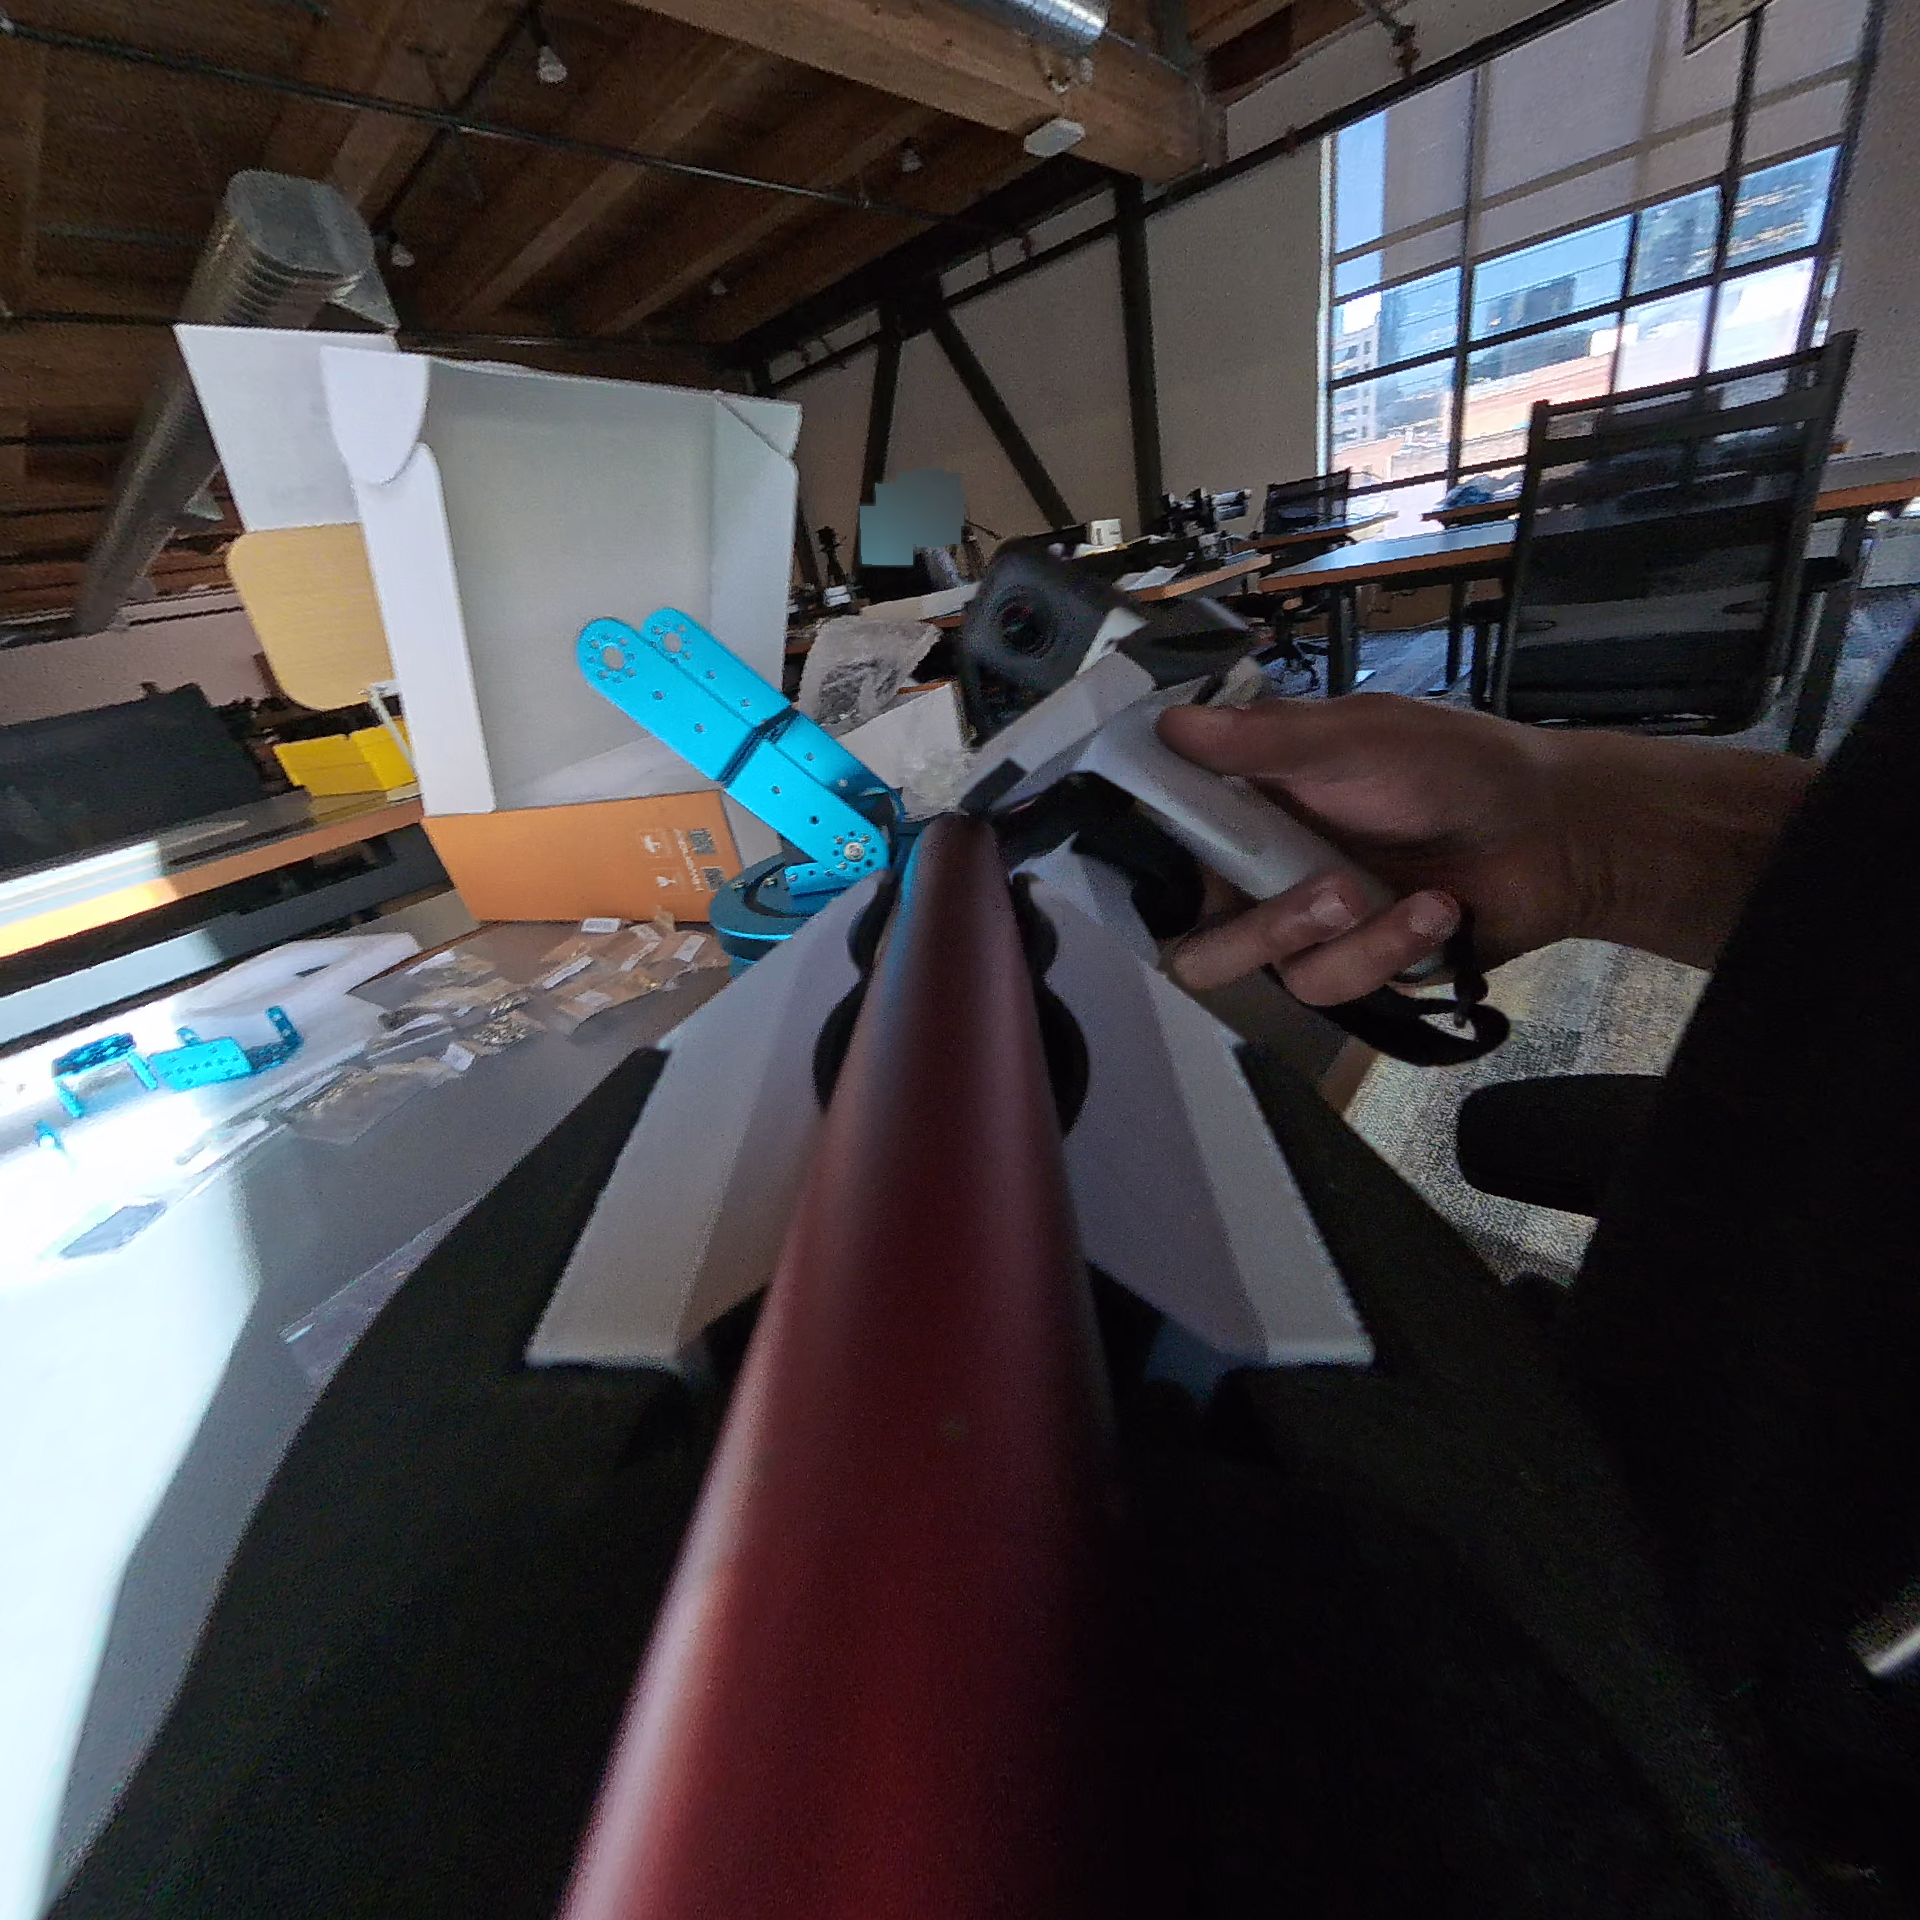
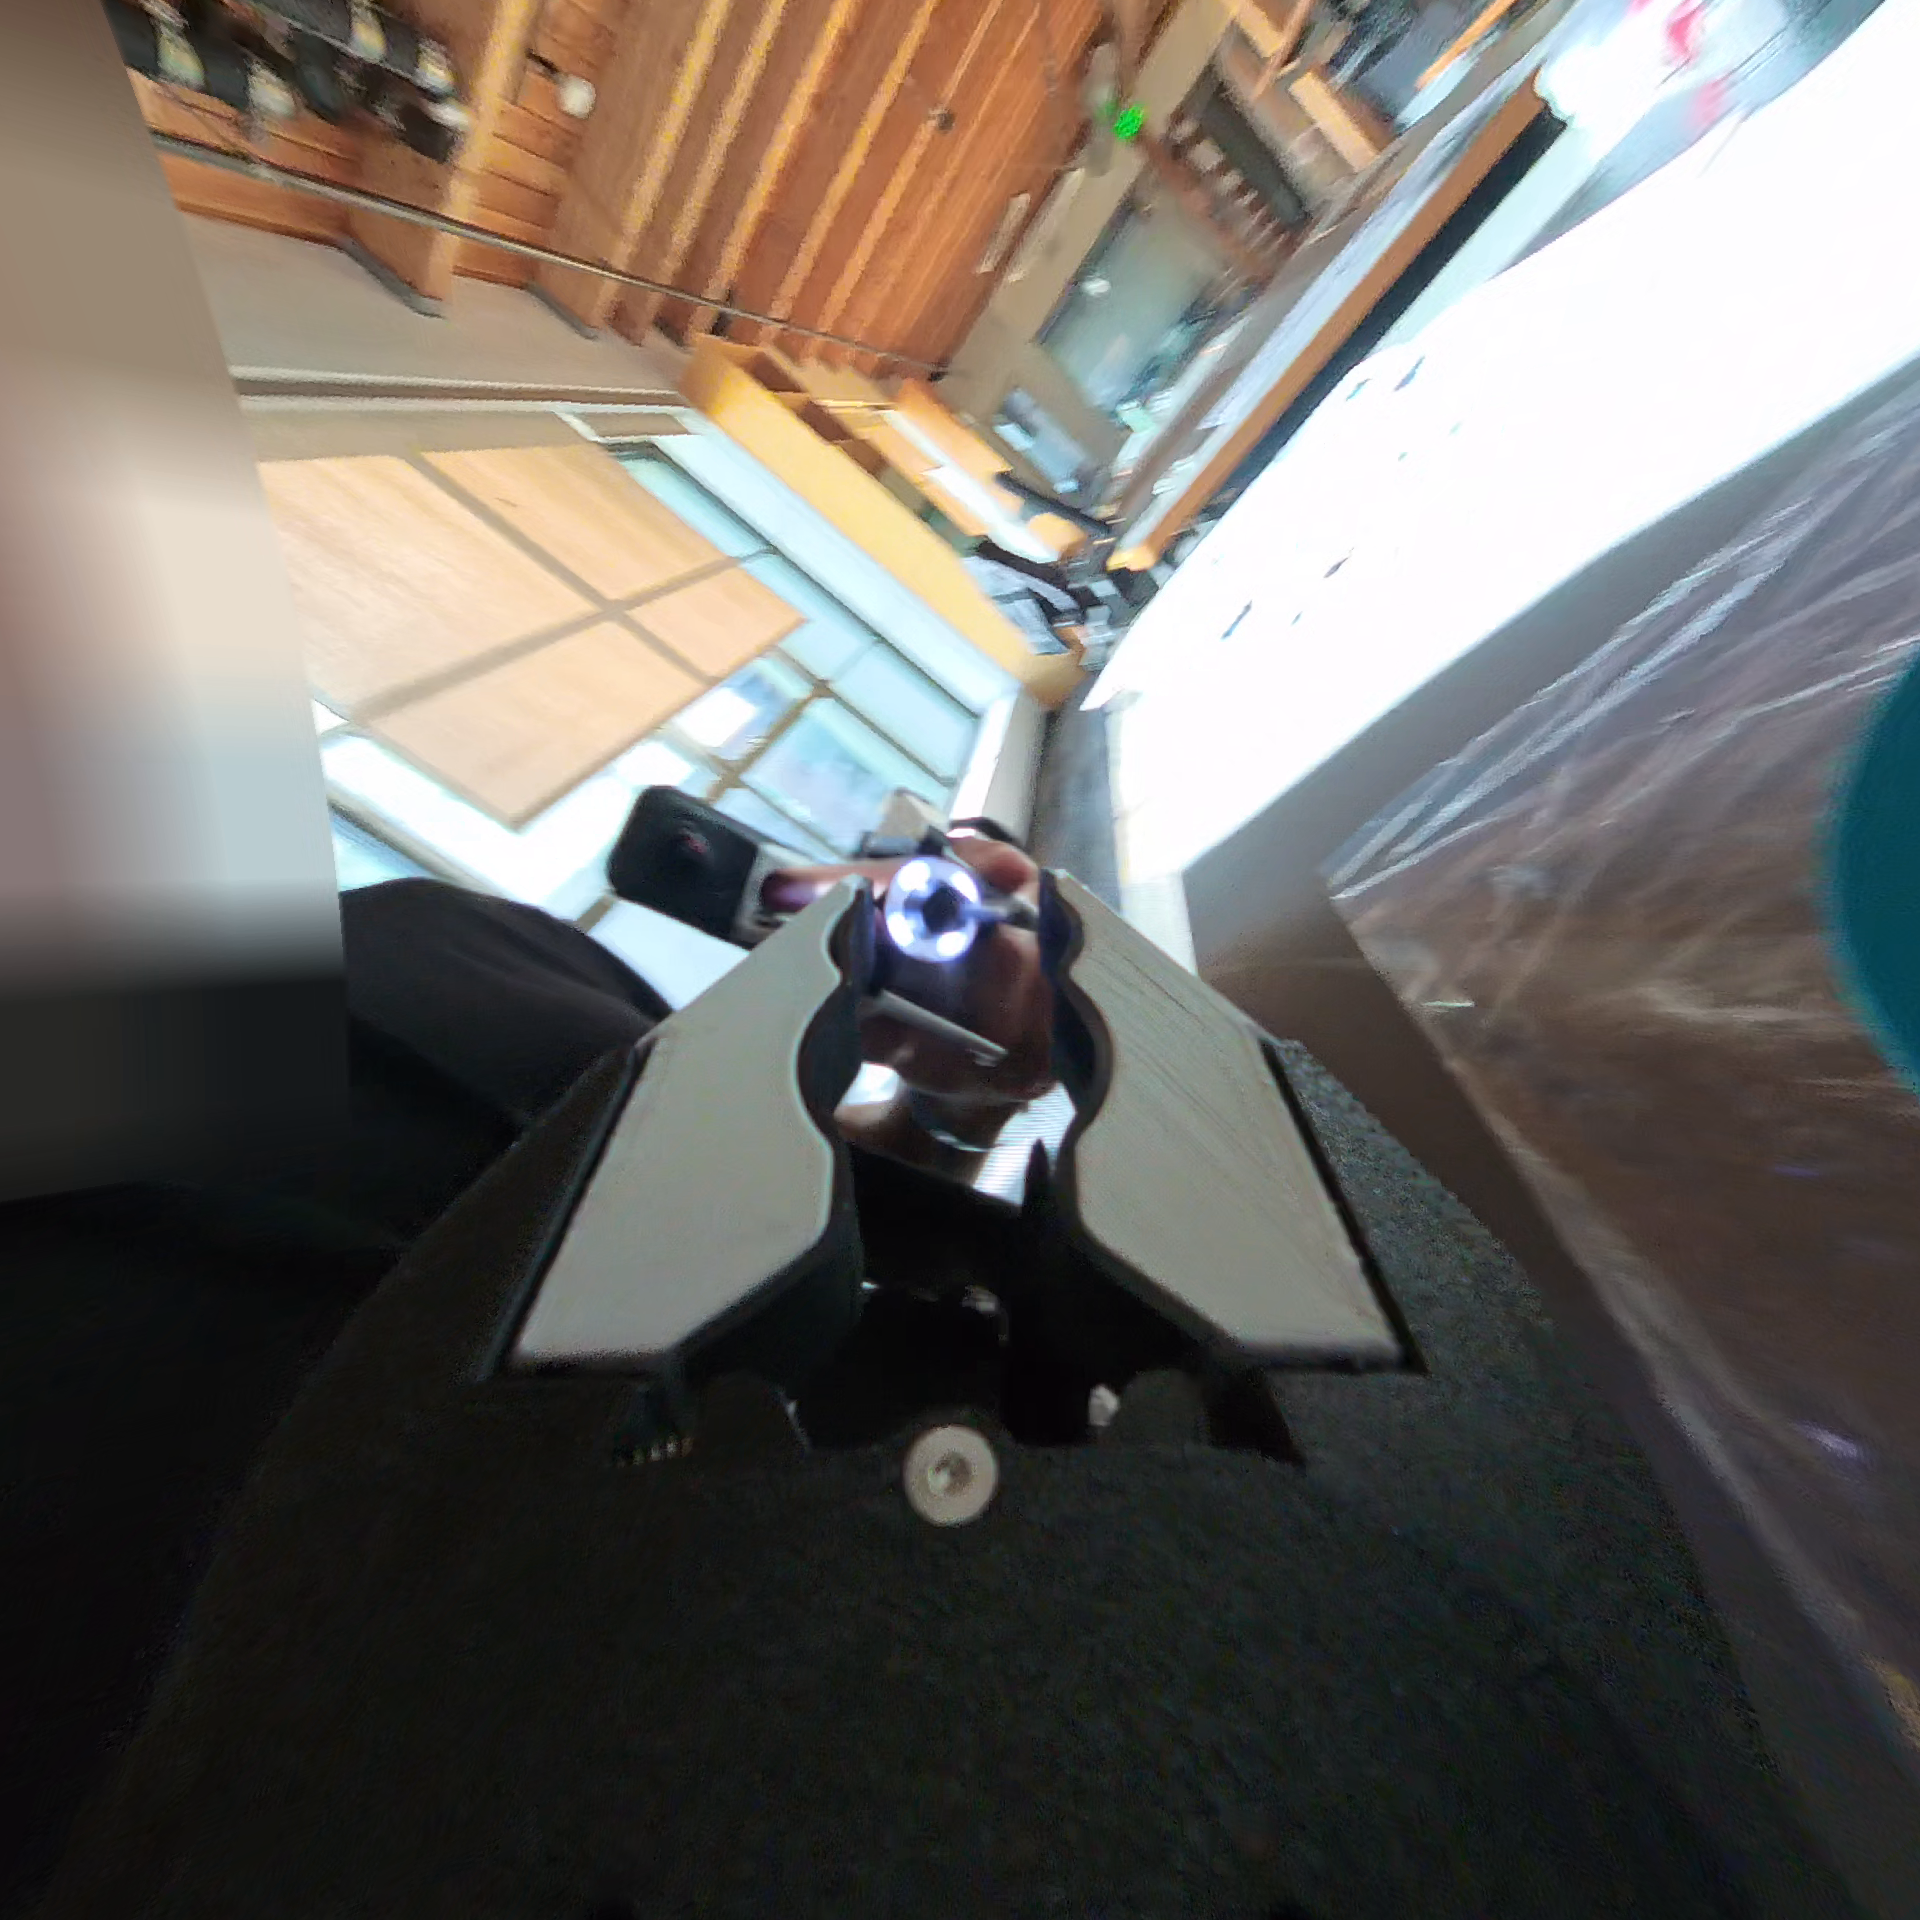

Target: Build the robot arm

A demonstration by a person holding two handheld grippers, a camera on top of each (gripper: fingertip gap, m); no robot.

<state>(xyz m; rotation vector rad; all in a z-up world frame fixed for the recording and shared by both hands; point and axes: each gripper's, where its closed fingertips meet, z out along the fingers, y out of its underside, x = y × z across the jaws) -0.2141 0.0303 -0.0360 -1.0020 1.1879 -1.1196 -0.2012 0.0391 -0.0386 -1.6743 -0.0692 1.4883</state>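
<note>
Dark red cylindrical tool (image 1: pixel 914 1351) is clamped lengthwise in the left gripper (image 1: pixel 951 883), over the table (image 1: pixel 540 1101). Its lit round end (image 2: pixel 932 916) is framed by the right gripper (image 2: pixel 948 891) tips; whether it is pinched there cannot be told. Blue metal arm (image 1: pixel 748 748) stands just beyond.

My left gripper (image 1: pixel 948 883) clamps a dark red cylinder (image 1: pixel 914 1299); just beyond its tip, a blue metal arm (image 1: pixel 727 748) and a hand (image 1: pixel 1455 831).

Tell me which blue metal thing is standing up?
The blue arm by the white box, sticking up in the air. The small blue brackets lie flat on the table.
</note>
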